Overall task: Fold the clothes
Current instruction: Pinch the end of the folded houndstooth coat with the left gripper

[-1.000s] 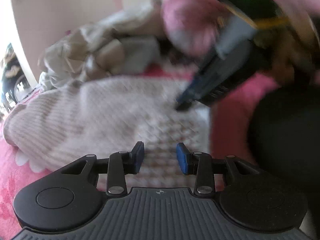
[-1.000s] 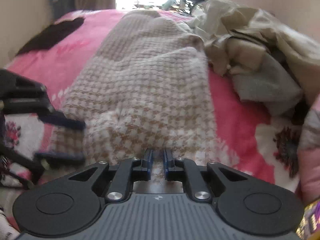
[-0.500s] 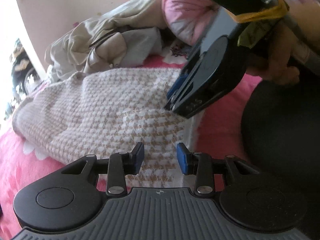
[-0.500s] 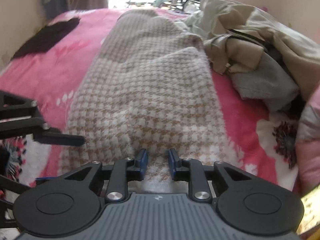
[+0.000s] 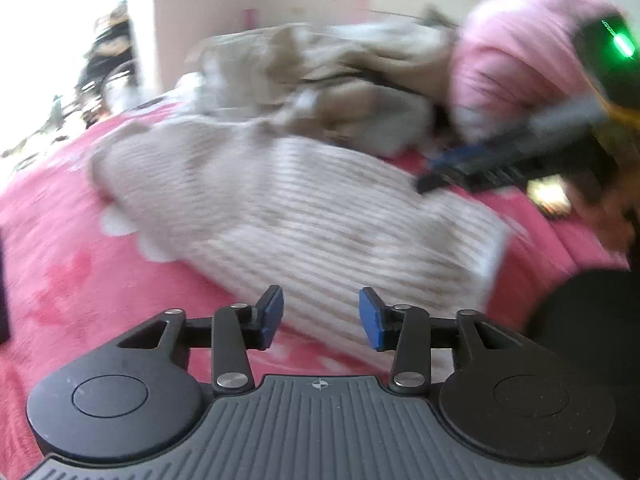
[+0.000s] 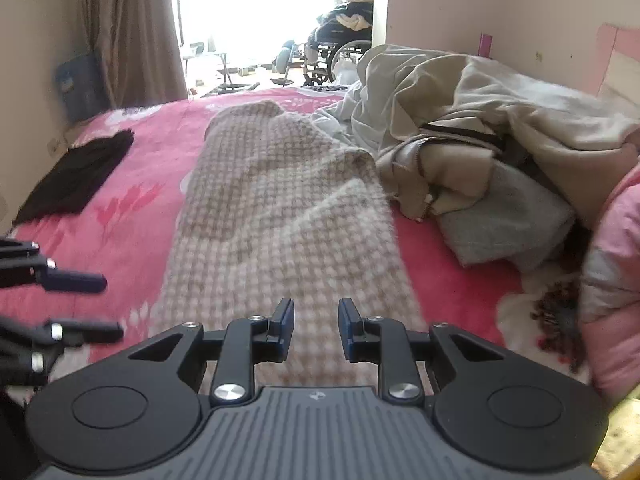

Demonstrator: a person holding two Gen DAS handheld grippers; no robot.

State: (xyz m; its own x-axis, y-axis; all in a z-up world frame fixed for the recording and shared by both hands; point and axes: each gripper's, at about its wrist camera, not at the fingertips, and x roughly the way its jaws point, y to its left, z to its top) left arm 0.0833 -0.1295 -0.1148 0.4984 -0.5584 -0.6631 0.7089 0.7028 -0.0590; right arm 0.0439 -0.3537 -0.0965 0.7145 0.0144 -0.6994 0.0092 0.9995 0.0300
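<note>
Both grippers now stand spread and empty: the right gripper [image 6: 316, 330], pinched shut on the houndstooth knit sweater [image 6: 280, 216] 1 second ago, has let its near hem drop, and the left gripper [image 5: 320, 318] has drawn back. The sweater lies lengthwise on the pink bedspread [image 6: 132, 200], apparently doubled over, beside the unfolded clothes pile [image 6: 460, 128]; likely 1 fold just set.

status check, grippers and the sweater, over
Left gripper open, empty. Right gripper open, empty, above houndstooth sweater lying flat on pink bedspread. Clothes heap crowds sweater's right edge.
</note>
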